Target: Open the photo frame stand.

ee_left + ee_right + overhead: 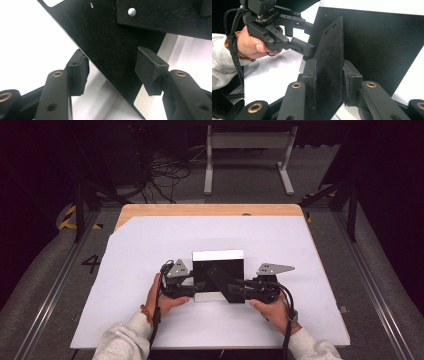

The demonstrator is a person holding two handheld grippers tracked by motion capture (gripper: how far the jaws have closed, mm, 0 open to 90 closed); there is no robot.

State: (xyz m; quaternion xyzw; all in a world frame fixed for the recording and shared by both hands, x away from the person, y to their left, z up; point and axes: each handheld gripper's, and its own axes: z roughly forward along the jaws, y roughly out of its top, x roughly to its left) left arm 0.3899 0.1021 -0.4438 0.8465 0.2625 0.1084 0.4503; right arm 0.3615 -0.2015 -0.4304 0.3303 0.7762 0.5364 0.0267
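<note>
high view: we see white sheet over wooden desk, cables and metal frame on floor behind. black board at sheet centre, between left tongs and right tongs.

left gripper view: board corner between tongs, pads not pressing it; we call them spread.

right gripper view: right tongs pinching black strip lying on board; left tongs at board's edge.

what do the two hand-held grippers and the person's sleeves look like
Both the left hand-held gripper and the right hand-held gripper are black, with brass-coloured rivets on the jaw links and a grey three-cornered plate on top. A black cable trails from each. The sleeves are pale grey knit, with a beaded bracelet at the left wrist.
</note>
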